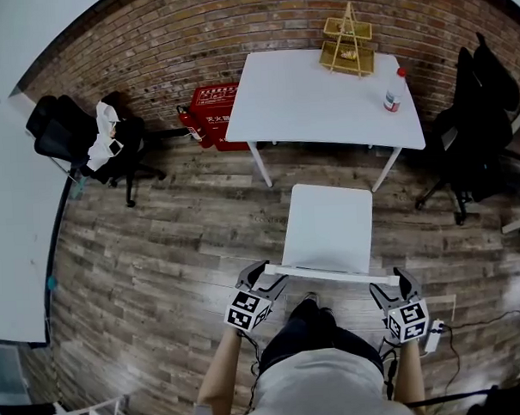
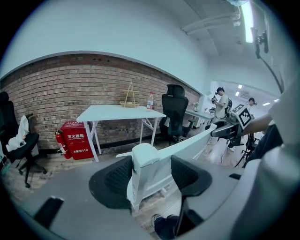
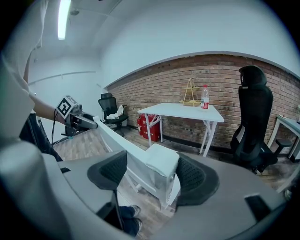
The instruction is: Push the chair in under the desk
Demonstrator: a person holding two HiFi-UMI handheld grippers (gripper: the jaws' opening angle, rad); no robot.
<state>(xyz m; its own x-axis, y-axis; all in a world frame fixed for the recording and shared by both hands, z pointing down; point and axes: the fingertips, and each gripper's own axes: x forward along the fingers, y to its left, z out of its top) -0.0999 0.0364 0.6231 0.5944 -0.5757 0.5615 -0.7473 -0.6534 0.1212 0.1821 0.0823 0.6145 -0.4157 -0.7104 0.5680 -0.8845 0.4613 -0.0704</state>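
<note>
— What does the chair (image 1: 328, 229) look like?

— It's all white, with a plain flat seat and a thin back rail. It stands on the wooden floor (image 1: 184, 249) at 6 o'clock from the white table (image 1: 316, 101) and faces it. The seat is wholly out from under the top, its front edge about level with the feet of the two near legs.

— Who has hold of it?

— The left gripper (image 1: 270, 277) has its jaws clamped on the left end of the rail. The right gripper (image 1: 392, 284) has its jaws clamped on the right end. In each gripper view the white corner sits between black ribbed pads.

— What's on the table?

— A yellow wire rack (image 1: 348, 44) toward 12 o'clock and a red-capped bottle (image 1: 393, 92) toward 3 o'clock.

— And around it?

— A red box (image 1: 214, 110) sits by the brick wall (image 1: 150, 44) at the table's 9 o'clock. Farther out that way is a black office chair (image 1: 76, 137) draped with white cloth. A second black office chair (image 1: 476, 124) stands at 3 o'clock. Both are well apart from the white chair. The gap between the near legs is wider than the seat.
</note>
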